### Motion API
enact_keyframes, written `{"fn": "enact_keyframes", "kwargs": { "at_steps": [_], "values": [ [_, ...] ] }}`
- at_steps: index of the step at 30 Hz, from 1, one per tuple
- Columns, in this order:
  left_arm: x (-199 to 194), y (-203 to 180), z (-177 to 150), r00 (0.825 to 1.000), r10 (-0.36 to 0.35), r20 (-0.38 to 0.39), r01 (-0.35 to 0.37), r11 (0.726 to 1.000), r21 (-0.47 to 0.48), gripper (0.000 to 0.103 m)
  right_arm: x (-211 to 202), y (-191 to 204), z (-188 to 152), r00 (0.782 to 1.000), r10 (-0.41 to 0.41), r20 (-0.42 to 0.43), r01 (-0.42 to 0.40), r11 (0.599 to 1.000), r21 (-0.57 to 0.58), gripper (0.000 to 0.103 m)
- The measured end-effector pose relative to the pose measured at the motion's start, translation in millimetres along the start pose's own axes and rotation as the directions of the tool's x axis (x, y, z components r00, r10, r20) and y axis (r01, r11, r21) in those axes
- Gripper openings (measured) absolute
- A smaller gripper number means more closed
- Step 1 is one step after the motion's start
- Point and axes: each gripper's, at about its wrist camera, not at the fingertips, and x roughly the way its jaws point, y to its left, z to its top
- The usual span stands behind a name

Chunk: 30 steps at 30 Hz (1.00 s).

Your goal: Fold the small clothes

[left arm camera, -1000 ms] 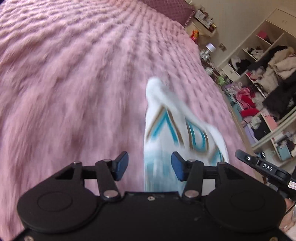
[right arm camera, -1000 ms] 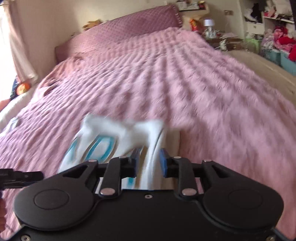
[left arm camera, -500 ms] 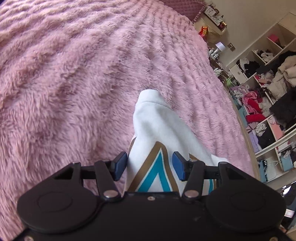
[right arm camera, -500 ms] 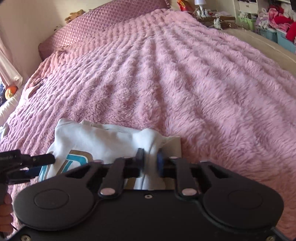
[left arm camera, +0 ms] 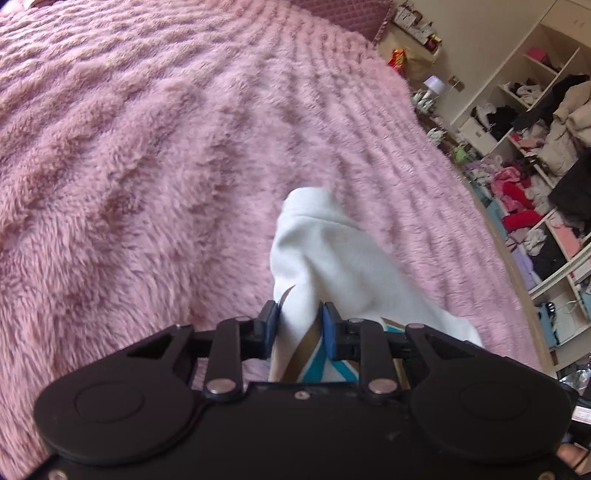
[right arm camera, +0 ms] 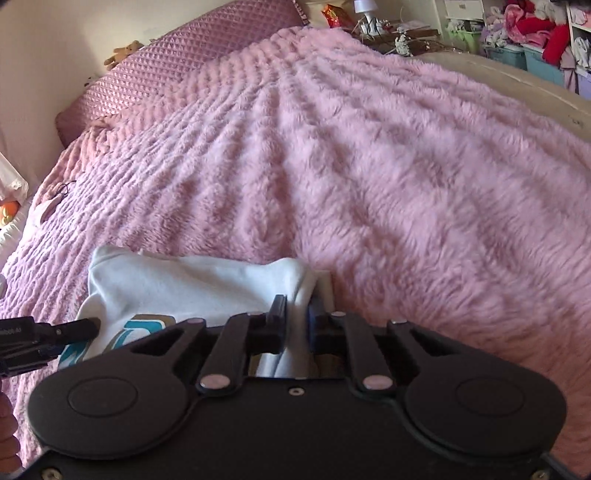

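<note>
A small white garment [left arm camera: 325, 251] with a teal and gold print lies on the pink fluffy bedspread [left arm camera: 147, 147]. My left gripper [left arm camera: 299, 325] is shut on one bunched edge of it. My right gripper [right arm camera: 297, 325] is shut on another edge of the same garment [right arm camera: 184, 284], at its right side. The left gripper's body shows at the left edge of the right wrist view [right arm camera: 44, 332], touching the garment's left side. The garment's lower part is hidden behind both gripper bodies.
The bedspread [right arm camera: 369, 166] stretches far ahead to a purple quilted headboard [right arm camera: 192, 55]. Open shelves full of clothes [left arm camera: 535, 147] stand past the bed's right edge. A nightstand with small items [right arm camera: 369, 22] is at the far end.
My left gripper has closed from open onto the garment's edge. My right gripper has tightened its hold. The garment has settled lower onto the bedspread.
</note>
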Motion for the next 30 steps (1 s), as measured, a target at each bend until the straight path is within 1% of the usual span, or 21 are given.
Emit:
{"fn": "enact_keyframes", "kwargs": {
  "at_steps": [1, 2, 3, 5, 6, 7, 8, 10, 12, 13, 15, 17, 19, 21, 22, 24, 25, 26, 28, 30],
  "values": [
    [2.2, 2.3, -0.7, 1.000, 0.001, -0.008, -0.001, 1.000, -0.008, 0.029, -0.6, -0.7, -0.6, 1.000, 0.002, -0.001, -0.002, 1.000, 0.000, 0.009],
    [2.9, 4.6, -1.7, 1.000, 0.006, -0.014, -0.006, 1.000, -0.015, 0.034, -1.5, -0.6, -0.4, 1.000, 0.006, -0.007, -0.006, 1.000, -0.002, 0.012],
    [1.6, 7.0, -3.0, 1.000, 0.007, -0.014, -0.007, 1.000, -0.022, 0.035, -4.5, -1.4, 0.5, 1.000, 0.017, -0.009, -0.017, 1.000, 0.002, 0.016],
    [-5.7, 11.8, -6.2, 1.000, 0.002, -0.012, -0.003, 0.999, -0.033, 0.046, -15.5, -6.2, 0.8, 0.998, 0.066, -0.003, -0.066, 0.997, 0.033, 0.037],
    [-11.6, 14.9, -8.7, 1.000, -0.006, -0.012, 0.006, 0.999, -0.042, 0.047, -23.5, -9.9, 0.1, 0.995, 0.103, -0.002, -0.103, 0.994, 0.046, 0.043],
    [-18.5, 18.1, -11.8, 1.000, -0.017, -0.011, 0.017, 0.999, -0.049, 0.050, -32.3, -14.2, -2.1, 0.990, 0.143, 0.002, -0.142, 0.988, 0.058, 0.051],
    [-25.5, 22.4, -15.8, 1.000, -0.028, -0.013, 0.028, 0.998, -0.056, 0.052, -40.0, -19.0, -4.8, 0.984, 0.177, 0.003, -0.177, 0.982, 0.071, 0.052],
    [-41.6, 31.4, -26.3, 0.998, -0.055, -0.014, 0.053, 0.996, -0.078, 0.055, -53.8, -32.0, -12.3, 0.964, 0.264, -0.029, -0.260, 0.960, 0.101, 0.052],
    [-58.6, 40.9, -40.0, 0.993, -0.107, -0.040, 0.101, 0.988, -0.119, 0.056, -63.9, -45.2, -20.9, 0.941, 0.332, -0.064, -0.321, 0.937, 0.139, 0.052],
    [-66.8, 46.5, -49.4, 0.987, -0.152, -0.054, 0.144, 0.980, -0.140, 0.058, -67.7, -52.0, -26.5, 0.931, 0.356, -0.078, -0.341, 0.926, 0.160, 0.052],
    [-79.7, 56.2, -70.4, 0.974, -0.215, -0.077, 0.199, 0.964, -0.178, 0.061, -71.4, -63.3, -38.3, 0.912, 0.398, -0.102, -0.374, 0.906, 0.197, 0.053],
    [-83.6, 63.5, -89.5, 0.963, -0.246, -0.112, 0.219, 0.953, -0.208, 0.062, -70.8, -70.3, -49.1, 0.904, 0.410, -0.118, -0.379, 0.899, 0.221, 0.053],
    [-83.5, 67.0, -103.9, 0.955, -0.271, -0.121, 0.240, 0.944, -0.225, 0.064, -68.2, -73.7, -57.8, 0.894, 0.433, -0.117, -0.393, 0.882, 0.258, 0.053],
    [-80.6, 68.7, -109.2, 0.947, -0.299, -0.122, 0.263, 0.933, -0.246, 0.067, -64.6, -74.0, -61.9, 0.876, 0.471, -0.109, -0.424, 0.857, 0.295, 0.055],
    [-77.2, 68.5, -109.1, 0.937, -0.322, -0.132, 0.281, 0.923, -0.262, 0.071, -61.1, -73.2, -62.7, 0.867, 0.487, -0.108, -0.436, 0.845, 0.310, 0.055],
    [-68.1, 65.8, -108.9, 0.916, -0.368, -0.160, 0.312, 0.904, -0.291, 0.071, -53.7, -69.2, -63.7, 0.842, 0.527, -0.116, -0.466, 0.819, 0.335, 0.057],
    [-64.0, 62.7, -109.5, 0.908, -0.382, -0.171, 0.323, 0.900, -0.293, 0.071, -49.1, -65.9, -63.8, 0.829, 0.544, -0.126, -0.479, 0.809, 0.342, 0.061],
    [-60.2, 59.4, -110.1, 0.904, -0.389, -0.178, 0.328, 0.898, -0.294, 0.071, -45.8, -60.6, -63.5, 0.829, 0.543, -0.131, -0.478, 0.811, 0.336, 0.063],
    [-51.4, 53.8, -110.2, 0.897, -0.401, -0.186, 0.335, 0.891, -0.306, 0.071, -39.4, -50.4, -62.3, 0.833, 0.536, -0.139, -0.475, 0.821, 0.318, 0.064],
    [-45.0, 48.5, -108.5, 0.898, -0.400, -0.182, 0.328, 0.886, -0.327, 0.073, -32.7, -41.3, -61.2, 0.833, 0.537, -0.138, -0.475, 0.819, 0.321, 0.066]
  ]
}}
